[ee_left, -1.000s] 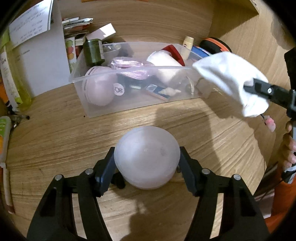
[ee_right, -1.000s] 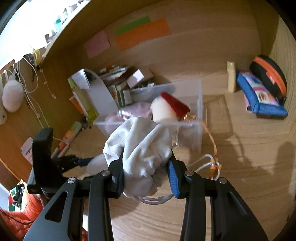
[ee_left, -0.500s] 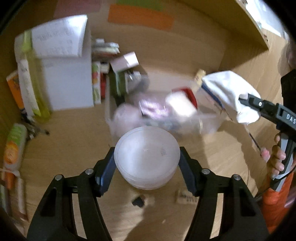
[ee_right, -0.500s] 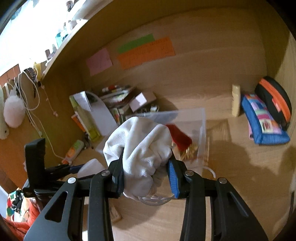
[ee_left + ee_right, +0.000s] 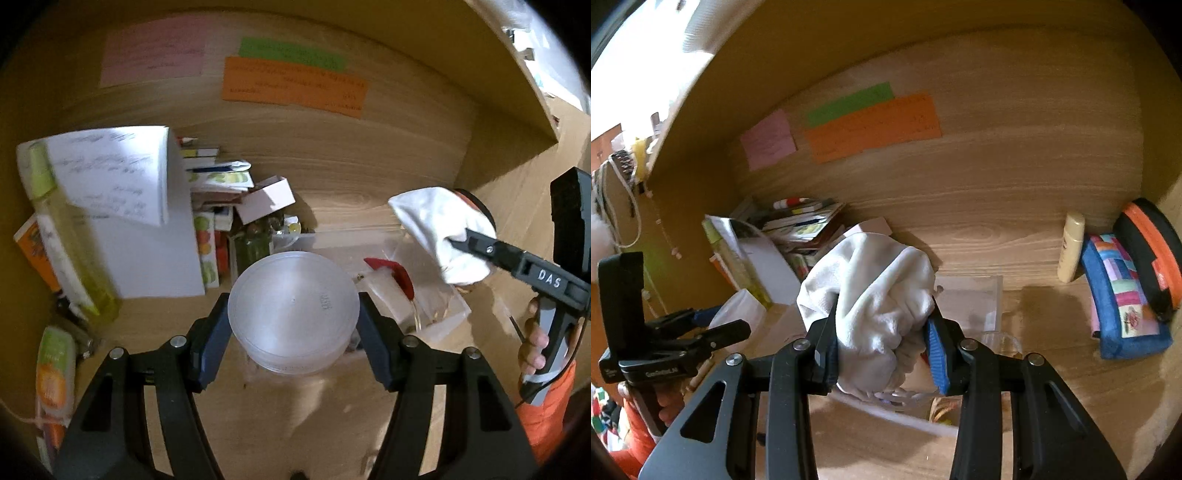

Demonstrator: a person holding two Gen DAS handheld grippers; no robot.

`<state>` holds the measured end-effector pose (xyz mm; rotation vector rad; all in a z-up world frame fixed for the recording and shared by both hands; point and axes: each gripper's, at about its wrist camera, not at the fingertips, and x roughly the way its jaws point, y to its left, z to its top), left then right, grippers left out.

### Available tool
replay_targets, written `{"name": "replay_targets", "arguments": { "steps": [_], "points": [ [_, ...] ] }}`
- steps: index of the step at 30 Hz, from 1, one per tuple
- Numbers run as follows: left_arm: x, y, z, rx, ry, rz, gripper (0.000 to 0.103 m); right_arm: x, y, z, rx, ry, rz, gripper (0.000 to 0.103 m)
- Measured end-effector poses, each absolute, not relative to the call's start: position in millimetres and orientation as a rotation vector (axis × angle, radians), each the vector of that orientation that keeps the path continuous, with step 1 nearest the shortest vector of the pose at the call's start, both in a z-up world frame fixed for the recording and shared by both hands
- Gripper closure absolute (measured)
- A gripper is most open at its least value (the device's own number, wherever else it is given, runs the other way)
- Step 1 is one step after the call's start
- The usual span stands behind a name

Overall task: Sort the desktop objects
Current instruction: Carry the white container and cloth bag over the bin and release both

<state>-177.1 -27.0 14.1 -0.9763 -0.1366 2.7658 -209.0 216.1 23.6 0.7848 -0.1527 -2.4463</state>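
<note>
My left gripper (image 5: 293,321) is shut on a round translucent white container (image 5: 293,312), lifted above the wooden desk. My right gripper (image 5: 882,345) is shut on a crumpled white cloth (image 5: 875,295); in the left wrist view the same cloth (image 5: 439,229) hangs at the right above the clear plastic bin (image 5: 436,314). The bin (image 5: 975,299) lies behind and below both held things and is largely hidden by them. A red-capped white item (image 5: 395,273) shows inside it. In the right wrist view my left gripper (image 5: 713,325) appears at the far left with the container (image 5: 738,310).
Papers and a white folder (image 5: 122,206), books and small boxes (image 5: 229,206) and a yellow-green bottle (image 5: 62,236) crowd the back left. A cream bottle (image 5: 1071,251), a blue patchwork pouch (image 5: 1123,299) and a black-orange case (image 5: 1152,251) stand at the right. Coloured notes (image 5: 871,125) hang on the back wall.
Both grippers have risen off the desk with their loads and tipped up, so the back wall now shows. The container now sits in front of the bin instead of on the desk.
</note>
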Motion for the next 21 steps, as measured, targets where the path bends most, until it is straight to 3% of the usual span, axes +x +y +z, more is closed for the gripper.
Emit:
{"name": "replay_targets", "arguments": {
  "steps": [13,21],
  "points": [
    [-251,12,-15,-1.156,-0.058,2.668,0.038,-255,211,-22,0.961,-0.113,-2.470,0.067],
    [-266,29,-32,-1.224,-0.016,2.648,0.038,-242,195,-25,0.915,0.086,-2.553,0.061]
  ]
}}
